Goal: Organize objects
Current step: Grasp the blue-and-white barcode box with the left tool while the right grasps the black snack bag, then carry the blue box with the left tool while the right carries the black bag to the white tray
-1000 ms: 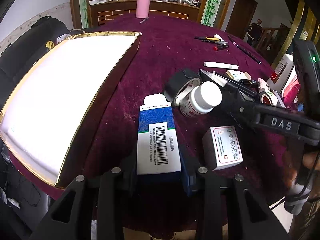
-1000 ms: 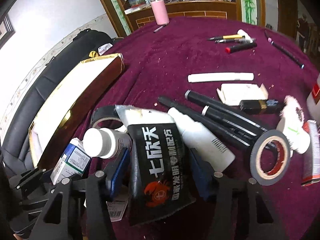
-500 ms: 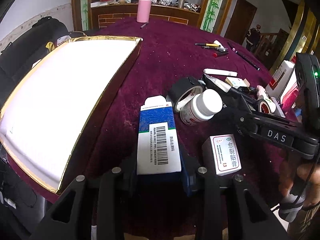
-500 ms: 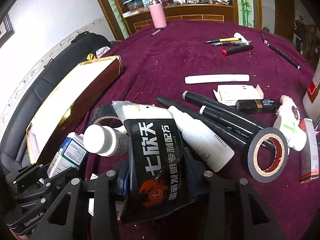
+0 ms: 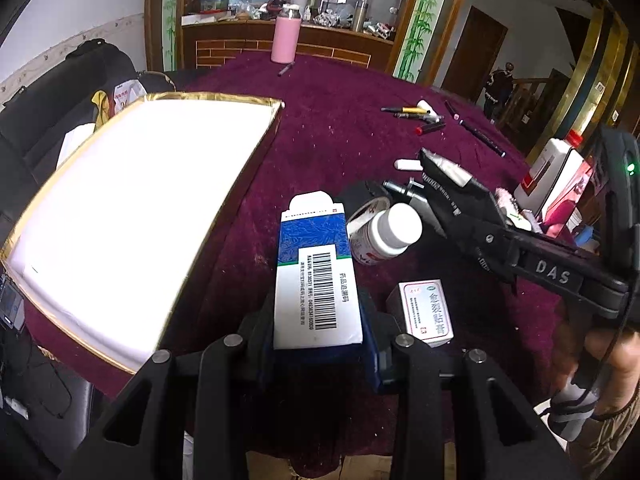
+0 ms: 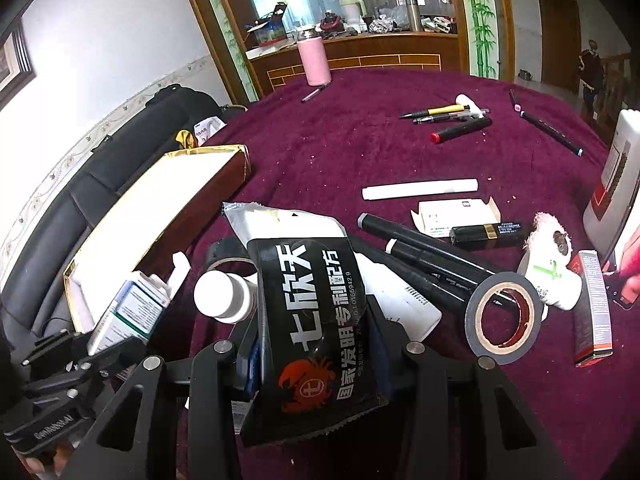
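While your left gripper [image 5: 318,344] pinches the blue-and-white carton [image 5: 316,276] and your right gripper [image 6: 316,356] clamps the black sachet [image 6: 312,320], both above the cloth beside the gold-rimmed box [image 5: 256,152], whose white interior shows nothing, most items remain unsorted.

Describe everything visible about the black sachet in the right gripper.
The black sachet is a flat, glossy foil-like pouch with large white Chinese characters, a red crab logo near its lower end and a silvery, crinkled, serrated far end. It lies lengthwise between the right gripper pads, which press its sides, tilted above the maroon tablecloth. It overlaps a white-capped bottle and a white tube in view.
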The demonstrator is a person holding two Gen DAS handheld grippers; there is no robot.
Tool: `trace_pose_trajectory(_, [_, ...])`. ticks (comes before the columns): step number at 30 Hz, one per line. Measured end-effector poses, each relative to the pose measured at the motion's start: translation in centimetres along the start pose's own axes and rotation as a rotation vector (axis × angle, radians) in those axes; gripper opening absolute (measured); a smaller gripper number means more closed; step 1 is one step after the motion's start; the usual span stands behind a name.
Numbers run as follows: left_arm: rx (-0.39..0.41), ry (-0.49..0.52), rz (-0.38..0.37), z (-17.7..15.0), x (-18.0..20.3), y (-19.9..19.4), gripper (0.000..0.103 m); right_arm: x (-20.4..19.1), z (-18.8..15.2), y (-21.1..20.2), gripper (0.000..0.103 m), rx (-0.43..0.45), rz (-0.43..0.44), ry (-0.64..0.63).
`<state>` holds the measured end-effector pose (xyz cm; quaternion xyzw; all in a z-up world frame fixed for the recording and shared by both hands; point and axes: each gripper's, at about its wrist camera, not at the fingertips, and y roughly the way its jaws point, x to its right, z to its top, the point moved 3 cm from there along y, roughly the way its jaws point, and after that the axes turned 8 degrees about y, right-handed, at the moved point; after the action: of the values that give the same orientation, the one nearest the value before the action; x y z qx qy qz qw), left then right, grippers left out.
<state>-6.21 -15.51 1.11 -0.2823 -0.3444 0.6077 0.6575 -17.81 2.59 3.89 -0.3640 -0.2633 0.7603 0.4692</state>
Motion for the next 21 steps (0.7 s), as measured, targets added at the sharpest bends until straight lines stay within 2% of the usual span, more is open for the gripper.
trace_pose_trajectory(4, [0.033,-0.002,0.006,0.3,-0.4,-1.6,0.034,-0.4,0.0,-0.2,0.047,0.006,0.005,-0.010])
trace_pose_trajectory(10, [0.078,-0.040,0.061,0.9,-3.1,-3.7,0.034,-1.4,0.2,-0.7,0.047,0.014,0.017,-0.035])
trace_pose_trajectory(21, [0.089,-0.150,0.177,-0.1,-9.3,-5.1,0.034,-3.9,0.3,-1.4,0.047,0.030,0.055,-0.088])
